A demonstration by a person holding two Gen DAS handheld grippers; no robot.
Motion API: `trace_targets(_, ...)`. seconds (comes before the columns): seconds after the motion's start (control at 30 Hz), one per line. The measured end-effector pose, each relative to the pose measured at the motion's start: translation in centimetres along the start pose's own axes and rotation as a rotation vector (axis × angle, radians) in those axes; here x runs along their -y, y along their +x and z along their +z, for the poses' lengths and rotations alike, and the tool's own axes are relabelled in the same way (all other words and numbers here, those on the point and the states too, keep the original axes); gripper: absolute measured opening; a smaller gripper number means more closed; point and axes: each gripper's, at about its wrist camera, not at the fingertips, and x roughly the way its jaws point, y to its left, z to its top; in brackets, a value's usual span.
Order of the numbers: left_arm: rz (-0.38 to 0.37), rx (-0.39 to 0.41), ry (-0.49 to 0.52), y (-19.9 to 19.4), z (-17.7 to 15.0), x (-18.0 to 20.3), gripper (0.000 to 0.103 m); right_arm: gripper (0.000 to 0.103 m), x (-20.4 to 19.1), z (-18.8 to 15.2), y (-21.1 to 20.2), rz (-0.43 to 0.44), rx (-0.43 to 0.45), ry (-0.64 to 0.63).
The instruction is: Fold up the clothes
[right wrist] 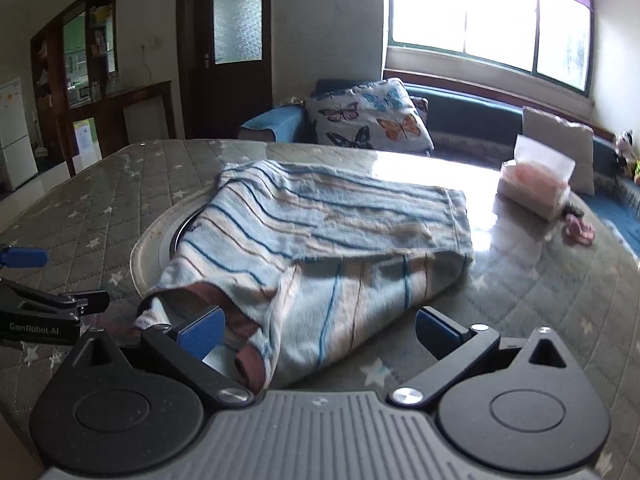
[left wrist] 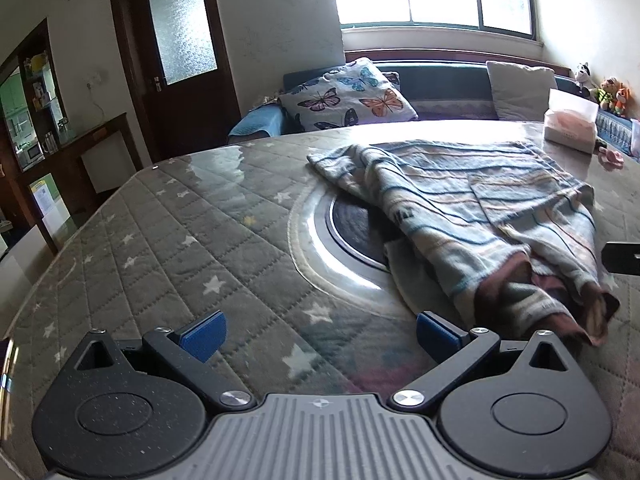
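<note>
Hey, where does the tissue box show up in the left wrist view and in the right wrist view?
Left wrist view: the tissue box sits far right, upper part, at the table's far edge beyond the striped garment.
Right wrist view: the tissue box sits right of centre, at mid-height, beyond the garment's far right corner.
Shared landmark: the butterfly cushion on the sofa, left of the box in both.

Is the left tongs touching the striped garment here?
Apart. The left wrist view shows the left tongs open over bare tablecloth, with the striped garment off to its right.
</note>
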Motion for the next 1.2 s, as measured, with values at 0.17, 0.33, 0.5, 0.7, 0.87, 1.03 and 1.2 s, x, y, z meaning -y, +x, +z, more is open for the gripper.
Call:
trace_targets(0.17,-0.029,-0.005,-0.015,1.3,1.4,-0.9,0.092,0.097,0.6,1.2,1.9,-0.002,-0.019,-0.021)
trace_targets(0.33,-0.052,-0.035,-0.033,3.4,2.4,-1.3,0.077,0.087,1.3,2.6,5.2,0.022,-0.061,-0.003)
trace_targets(0.5,-0.079,-0.08,-0.044,5.7,2.9,-1.1,0.053,0.072,0.9,3.6,8.8,0.049,-0.1,-0.037)
trace_targets(0.7,-0.128,-0.118,-0.033,8.0,3.5,-0.7,0.041,0.06,0.2,4.7,12.8,0.073,-0.145,-0.073)
trace_targets(0.87,-0.199,-0.112,-0.014,8.7,3.9,0.3,0.042,0.049,0.1,4.6,14.6,0.085,-0.178,-0.098)
trace_targets(1.03,-0.257,-0.11,-0.01,9.0,4.1,1.1,0.042,0.021,1.1,4.4,14.3,0.07,-0.175,-0.083)
trace_targets(1.2,-0.302,-0.122,-0.008,9.6,4.2,1.5,0.039,0.012,2.2,4.2,13.7,0.058,-0.167,-0.057)
